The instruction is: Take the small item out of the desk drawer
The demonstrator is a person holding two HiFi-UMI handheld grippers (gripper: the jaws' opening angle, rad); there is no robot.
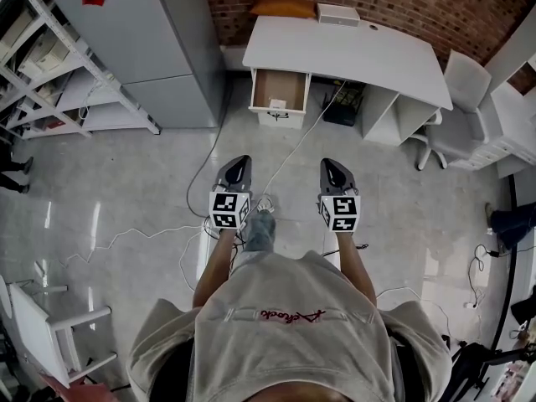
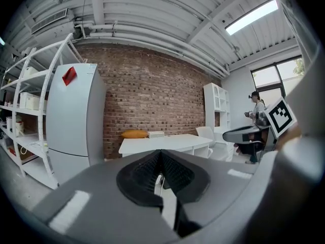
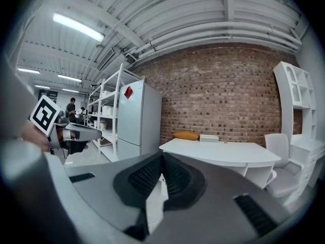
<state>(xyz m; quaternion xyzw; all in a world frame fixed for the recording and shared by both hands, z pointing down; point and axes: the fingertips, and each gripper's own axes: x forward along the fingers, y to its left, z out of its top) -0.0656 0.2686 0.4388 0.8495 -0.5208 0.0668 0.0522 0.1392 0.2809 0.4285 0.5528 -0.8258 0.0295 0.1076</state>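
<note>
Where the small item (image 1: 277,104) lies: inside the open drawer (image 1: 272,82) of the white desk (image 1: 352,53), at twelve o'clock from the person (well apart from both grippers).
Left gripper (image 1: 242,161): at eleven o'clock, jaws clenched together, nothing between them.
Right gripper (image 1: 328,162): at one o'clock, jaws pressed tight, likewise empty.

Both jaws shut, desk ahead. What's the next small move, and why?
Probably step closer to the desk: its drawer already stands open with a small white item inside, but the left gripper and right gripper are well short of it.
</note>
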